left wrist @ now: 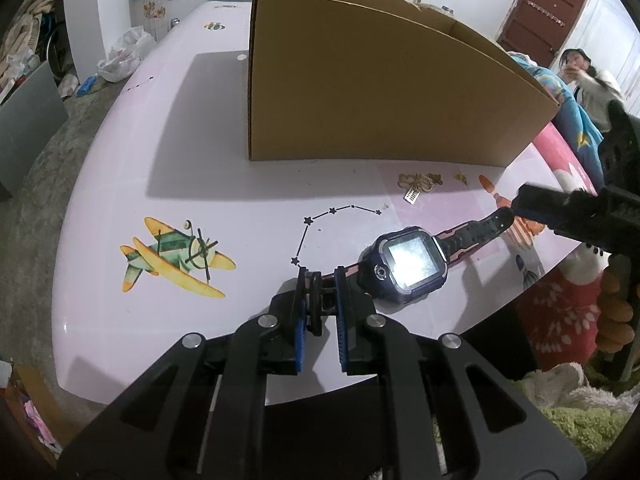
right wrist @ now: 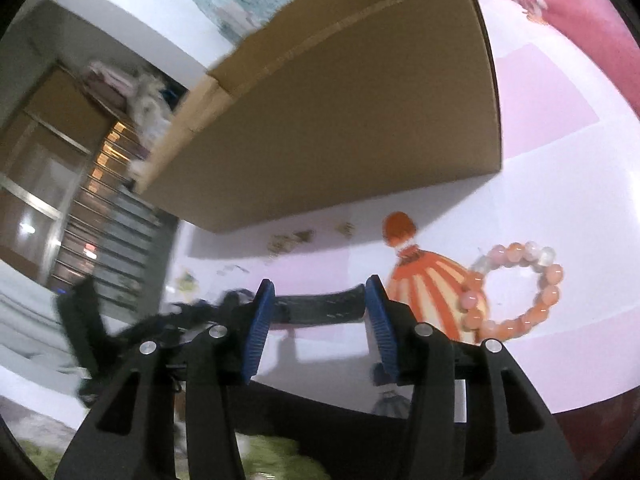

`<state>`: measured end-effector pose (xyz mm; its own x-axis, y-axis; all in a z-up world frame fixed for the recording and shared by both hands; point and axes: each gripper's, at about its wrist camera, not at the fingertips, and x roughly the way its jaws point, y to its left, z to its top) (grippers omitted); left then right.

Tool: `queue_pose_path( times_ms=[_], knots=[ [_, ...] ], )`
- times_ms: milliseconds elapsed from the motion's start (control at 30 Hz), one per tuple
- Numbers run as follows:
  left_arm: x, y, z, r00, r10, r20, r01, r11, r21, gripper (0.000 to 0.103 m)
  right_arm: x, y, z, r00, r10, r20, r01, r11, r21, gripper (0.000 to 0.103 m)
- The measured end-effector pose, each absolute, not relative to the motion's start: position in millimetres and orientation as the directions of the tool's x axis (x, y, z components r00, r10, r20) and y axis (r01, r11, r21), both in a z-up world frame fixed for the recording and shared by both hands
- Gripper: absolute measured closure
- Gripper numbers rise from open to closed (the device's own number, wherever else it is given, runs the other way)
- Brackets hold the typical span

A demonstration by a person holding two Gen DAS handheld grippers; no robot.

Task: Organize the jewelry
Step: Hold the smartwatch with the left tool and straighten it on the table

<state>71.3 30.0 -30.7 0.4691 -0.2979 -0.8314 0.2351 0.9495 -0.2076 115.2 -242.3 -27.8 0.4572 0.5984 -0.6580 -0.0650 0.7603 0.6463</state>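
Observation:
A dark blue smartwatch [left wrist: 408,264] lies face up on the pink table [left wrist: 168,160]. My left gripper [left wrist: 320,276] is shut on its near strap. The far strap [left wrist: 480,230] reaches toward my right gripper [left wrist: 520,206]. In the right wrist view that strap end [right wrist: 320,307] lies across the gap of the right gripper [right wrist: 320,284], whose blue pads stand apart and open. A pink and orange bead bracelet [right wrist: 516,292] rests to its right. Gold jewelry [left wrist: 420,184] and a small gold piece [left wrist: 463,177] lie before the open cardboard box [left wrist: 380,92].
The box [right wrist: 340,120] stands tall along the table's far side. Printed plane [left wrist: 176,256] and balloon [right wrist: 432,292] pictures mark the tabletop. A person [left wrist: 580,76] is at the back right. A hand [left wrist: 616,312] holds the right gripper past the table's right edge.

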Motion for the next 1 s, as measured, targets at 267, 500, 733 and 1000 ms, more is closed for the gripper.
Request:
queue_pose_path(
  times_ms=[267,500,733,1000],
  knots=[
    [71.6,30.5,-30.1,0.471,-0.295,-0.831,0.235,0.95,-0.204,0.091,111.4,-246.2,-32.9,0.496,0.578,-0.648,-0.052,0.765,0.642,0.058],
    [72.3,30.6,-29.3,0.475,-0.293,-0.83,0.234,0.951,-0.202,0.091,112.0,-244.7,-35.8,0.507,0.589,-0.629,-0.086,0.761,0.643,0.069],
    [73.3,30.6,-29.4,0.479,-0.289,-0.829,0.233,0.952,-0.198,0.09,114.3,-208.4,-27.2,0.546,0.298,-0.783,-0.144,0.954,0.263,0.069],
    [72.2,29.2,-29.8,0.485,-0.282,-0.828,0.229,0.955,-0.191,0.09,113.8,-208.2,-26.4,0.551,0.335,-0.764,-0.122,0.939,0.323,0.069]
  ],
)
